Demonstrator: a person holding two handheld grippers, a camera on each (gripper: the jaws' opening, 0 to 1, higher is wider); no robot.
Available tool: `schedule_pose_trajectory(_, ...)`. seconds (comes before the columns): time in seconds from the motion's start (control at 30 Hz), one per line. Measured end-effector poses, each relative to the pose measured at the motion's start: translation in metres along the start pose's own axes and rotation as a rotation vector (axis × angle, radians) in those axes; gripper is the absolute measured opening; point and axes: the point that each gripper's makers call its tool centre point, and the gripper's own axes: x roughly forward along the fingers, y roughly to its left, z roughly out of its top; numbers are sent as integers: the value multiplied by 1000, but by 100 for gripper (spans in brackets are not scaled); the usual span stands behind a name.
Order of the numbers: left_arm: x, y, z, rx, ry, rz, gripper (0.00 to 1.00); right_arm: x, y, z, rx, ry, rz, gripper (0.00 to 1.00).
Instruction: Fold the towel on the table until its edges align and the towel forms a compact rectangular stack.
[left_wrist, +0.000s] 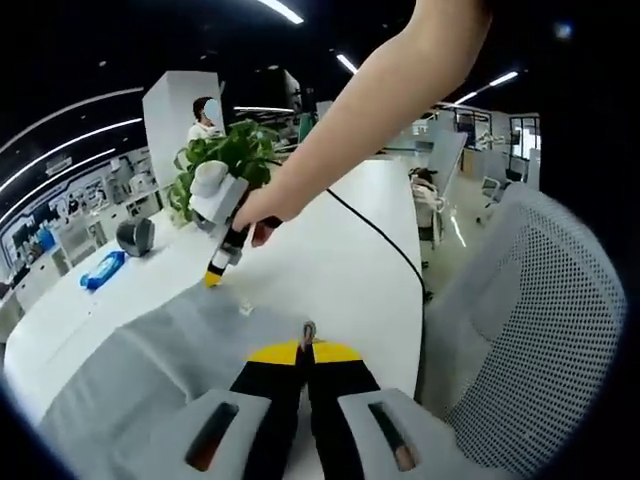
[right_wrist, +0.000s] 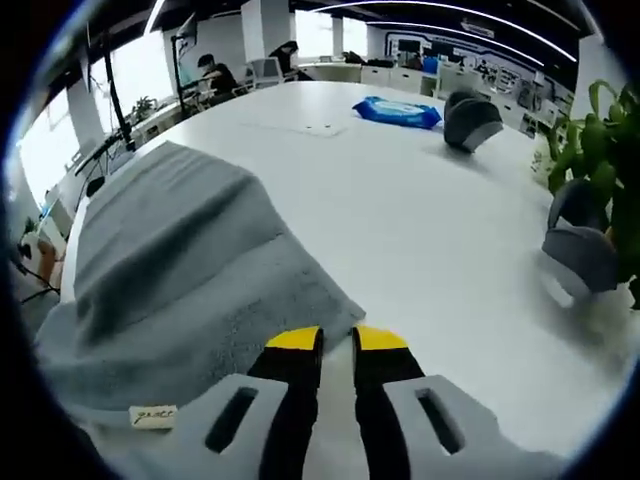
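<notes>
Left gripper (left_wrist: 304, 345) pinches the near towel (left_wrist: 150, 350) edge; right gripper (right_wrist: 337, 340), jaws slightly apart, takes the far corner for folding.

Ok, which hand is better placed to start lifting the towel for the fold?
Probably left: the left tool looks shut on a tuft of the towel. The right tool sits at a corner, jaws apart, gripping nothing yet.
</notes>
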Motion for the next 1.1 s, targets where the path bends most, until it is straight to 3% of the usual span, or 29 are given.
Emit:
schedule_pose_trajectory(0.07, -3, -1, 3, -19, -4, -10, 1, -1, 4, -1, -10, 3, 31, 1)
schedule_pose_trajectory(0.13, -4, -3, 7, -26, -7, -21, 1, -6, 2, 0, -34, 2, 13, 0)
schedule_pose_trajectory(0.3, -11, -11, 26, -20, -33, -54, 1, -28, 8, 22, 73, -121, 69, 0)
schedule_pose_trajectory(0.37, -14, -14, 34, 8, -33, -59, 1, -36, 2, 27, 57, -138, 56, 0)
schedule_pose_trajectory(0.7, -20, -38, 93, 82, -134, -149, 1, -107, -3, 64, 57, -306, 59, 0)
schedule_pose_trajectory(0.93, -23, -53, 134, 132, -207, -201, 1, -153, -12, 83, 9, -353, 47, 0)
schedule_pose_trajectory(1.07, -25, -57, 166, 130, -264, -212, 1, -177, -22, 95, -20, -381, 32, 0)
schedule_pose_trajectory(1.1, -27, -57, 179, 147, -300, -201, 1, -186, -24, 100, -34, -387, 29, 0)
